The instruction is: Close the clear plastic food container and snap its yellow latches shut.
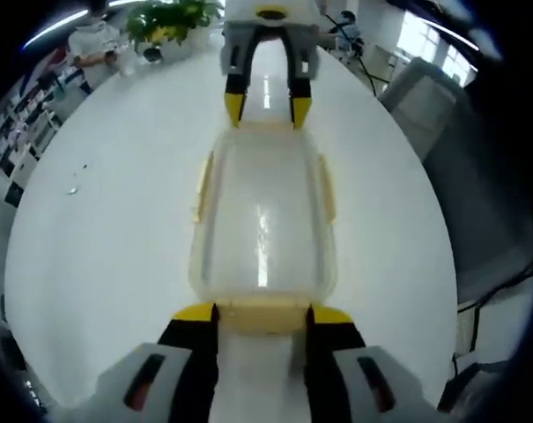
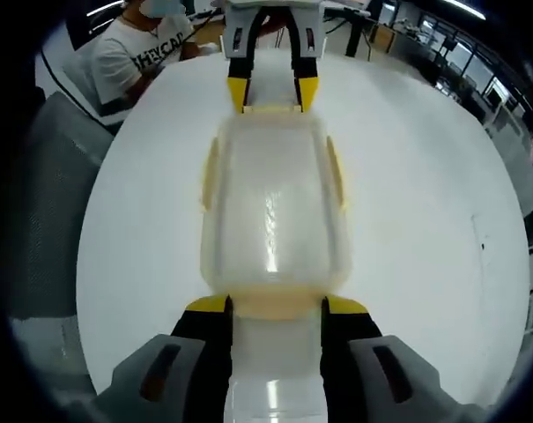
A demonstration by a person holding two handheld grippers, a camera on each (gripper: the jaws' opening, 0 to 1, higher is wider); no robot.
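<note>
A clear plastic food container [image 1: 264, 211] [image 2: 273, 203] lies lengthwise on the white table [image 1: 99, 256], its lid resting on top. Pale yellow side latches [image 1: 203, 187] [image 2: 336, 176] hang along its long edges. My left gripper [image 1: 263, 314] stands open at one short end, and that end's yellow latch [image 1: 262, 324] fills the gap between its yellow-tipped jaws. My right gripper [image 2: 277, 306] stands open at the opposite end, straddling that end's latch [image 2: 275, 304] the same way. Each gripper faces the other across the box: right gripper [image 1: 268, 107], left gripper [image 2: 272, 92].
A grey chair [image 1: 460, 150] [image 2: 46, 194] stands beside the table. A person in a white shirt [image 2: 134, 53] sits at the far edge. Potted green plants [image 1: 169, 22] and another person [image 1: 94, 44] are beyond the opposite end.
</note>
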